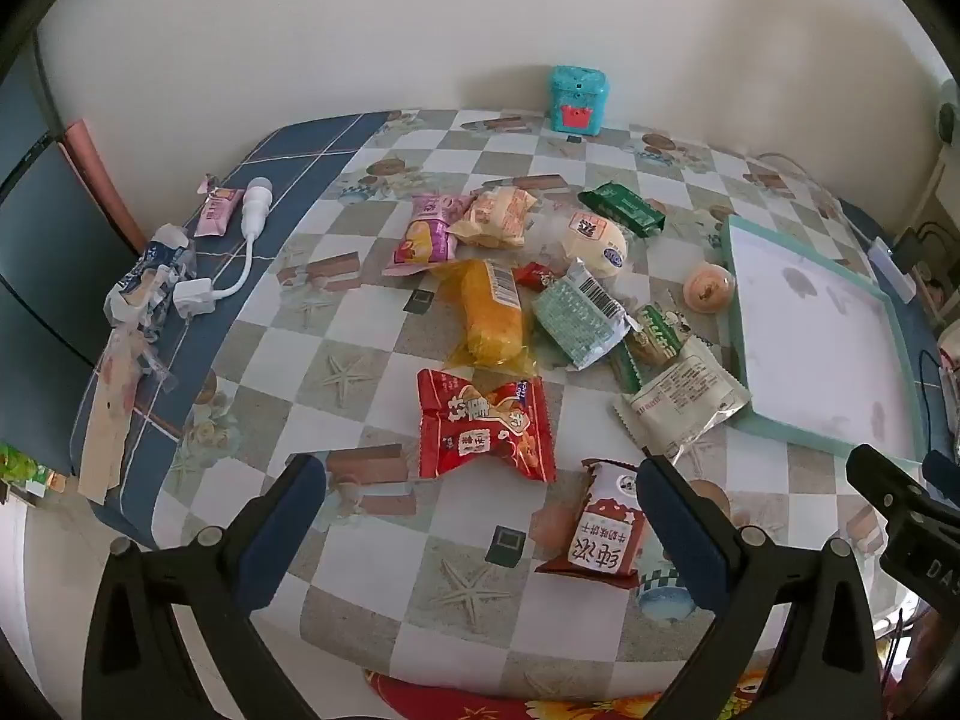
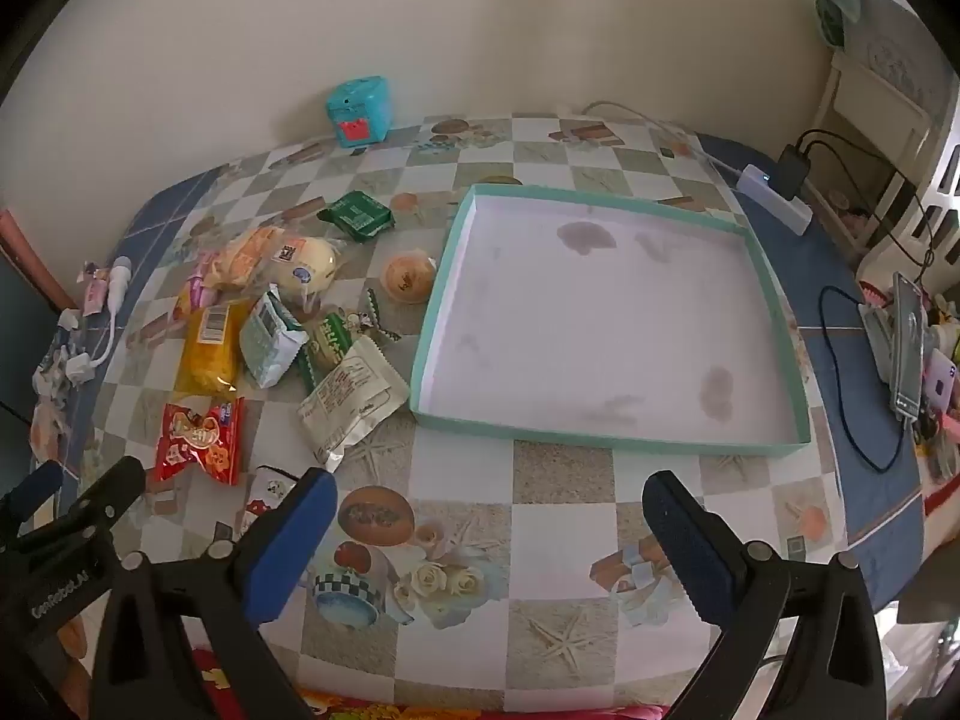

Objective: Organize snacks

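Several snack packets lie loose on the checkered table. A red packet [image 1: 486,426] lies just ahead of my open, empty left gripper [image 1: 480,480]. A red-and-white biscuit packet [image 1: 603,525] lies against its right finger. Behind are a yellow cake [image 1: 489,312], a pale green packet [image 1: 579,321], a white packet [image 1: 684,399], a dark green packet [image 1: 624,207] and a round bun [image 1: 597,243]. A shallow teal-rimmed white tray [image 2: 606,306] is empty, ahead of my open, empty right gripper [image 2: 489,495]. The white packet [image 2: 354,399] lies against the tray's left edge.
A teal toy box [image 1: 575,99] stands at the back by the wall. A white charger and cable [image 1: 249,222], a pink packet [image 1: 215,211] and wrappers [image 1: 144,288] lie at the left edge. A phone on a stand [image 2: 907,354], cables and a power strip [image 2: 777,198] are at the right.
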A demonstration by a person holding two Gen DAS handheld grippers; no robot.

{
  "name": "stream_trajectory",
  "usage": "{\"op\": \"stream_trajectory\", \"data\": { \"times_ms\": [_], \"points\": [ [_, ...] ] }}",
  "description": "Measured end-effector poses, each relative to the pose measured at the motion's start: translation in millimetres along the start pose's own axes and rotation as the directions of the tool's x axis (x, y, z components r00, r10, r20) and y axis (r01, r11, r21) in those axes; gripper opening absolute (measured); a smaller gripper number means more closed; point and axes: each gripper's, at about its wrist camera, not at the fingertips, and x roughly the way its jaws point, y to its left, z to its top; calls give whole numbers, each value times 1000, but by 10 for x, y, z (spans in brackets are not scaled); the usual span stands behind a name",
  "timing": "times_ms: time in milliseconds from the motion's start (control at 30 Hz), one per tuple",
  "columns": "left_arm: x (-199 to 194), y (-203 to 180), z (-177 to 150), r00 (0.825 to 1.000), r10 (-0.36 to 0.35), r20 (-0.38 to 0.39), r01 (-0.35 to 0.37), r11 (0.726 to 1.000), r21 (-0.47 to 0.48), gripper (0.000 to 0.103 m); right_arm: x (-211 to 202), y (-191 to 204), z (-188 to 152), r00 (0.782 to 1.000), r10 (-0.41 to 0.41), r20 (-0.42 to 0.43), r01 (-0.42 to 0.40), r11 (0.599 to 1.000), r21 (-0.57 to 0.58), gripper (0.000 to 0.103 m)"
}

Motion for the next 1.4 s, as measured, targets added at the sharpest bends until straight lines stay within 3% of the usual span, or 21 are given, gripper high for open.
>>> {"op": "stream_trajectory", "data": {
  "times_ms": [1400],
  "points": [
    [-17, 22, 23, 1000, 5, -1, -5, 1000, 8, 103, 4, 12, 5, 1000, -1, 16, 1, 1000, -5, 103]
  ]
}}
